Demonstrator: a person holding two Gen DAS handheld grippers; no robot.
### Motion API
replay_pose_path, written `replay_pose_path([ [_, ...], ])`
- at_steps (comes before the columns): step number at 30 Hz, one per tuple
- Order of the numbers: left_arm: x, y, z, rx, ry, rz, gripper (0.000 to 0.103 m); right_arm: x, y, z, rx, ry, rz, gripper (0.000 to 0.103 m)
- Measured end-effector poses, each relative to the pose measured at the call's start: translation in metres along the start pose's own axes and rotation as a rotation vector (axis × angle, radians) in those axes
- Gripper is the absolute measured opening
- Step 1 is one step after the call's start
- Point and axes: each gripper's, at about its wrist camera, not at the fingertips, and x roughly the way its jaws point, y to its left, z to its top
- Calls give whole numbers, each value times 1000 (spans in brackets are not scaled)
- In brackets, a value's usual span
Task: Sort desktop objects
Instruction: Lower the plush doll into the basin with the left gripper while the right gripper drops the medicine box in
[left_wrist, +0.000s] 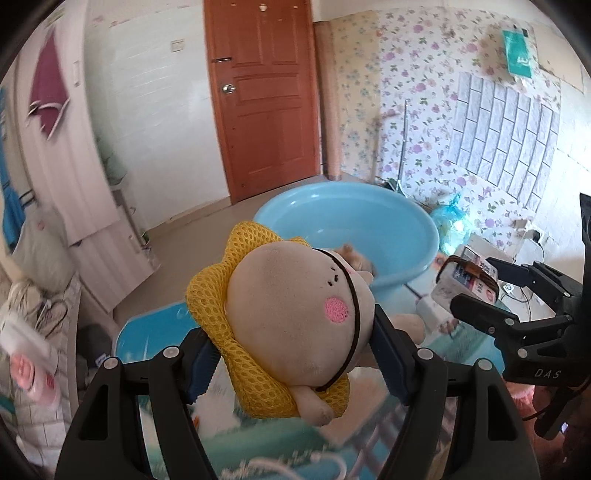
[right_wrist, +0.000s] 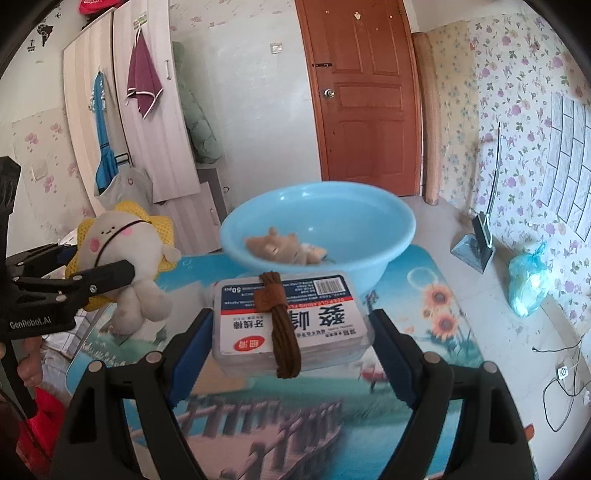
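The blue basin (right_wrist: 317, 225) sits at the desk's (right_wrist: 424, 295) far end as the collecting place, a small plush (right_wrist: 284, 249) already inside. The left tool (left_wrist: 291, 354) clamps a plush doll (left_wrist: 291, 325) by its head, lifted clear for carrying. The right tool (right_wrist: 291, 332) grips a floss box (right_wrist: 291, 321) by its sides, near the basin.

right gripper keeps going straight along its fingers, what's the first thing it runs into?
Most likely the blue basin, straight ahead of the right gripper and the floss box it carries. The box would touch first; depth is unclear.
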Motion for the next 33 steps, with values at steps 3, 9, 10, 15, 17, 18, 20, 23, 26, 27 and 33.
replay_pose_path([
  [3,16,-6,18,23,-9,-13,74,10,-12,12,8,-13,0,83],
  [9,51,-14,42,48,7,-27,74,36,-32,30,7,-8,4,83],
  [10,56,-13,44,51,11,-29,75,41,-34,32,4,-5,6,83],
  [15,79,-18,52,79,37,-51,77,56,-42,38,4,-2,5,83],
  [17,81,-21,55,99,32,-51,80,62,-48,40,14,-6,7,83],
  [18,81,-23,56,108,31,-48,83,64,-49,40,20,-7,6,83],
  [20,83,-25,57,109,26,-41,87,67,-53,41,30,-10,1,84],
  [23,85,-24,59,98,20,-35,87,70,-55,44,35,-18,-8,84],
  [26,88,-21,59,78,23,-41,88,71,-56,45,40,-22,-5,85],
  [27,89,-19,59,71,23,-45,88,72,-56,46,39,-23,-8,85],
  [33,96,-14,59,52,20,-61,89,79,-56,48,38,-8,-13,85],
])
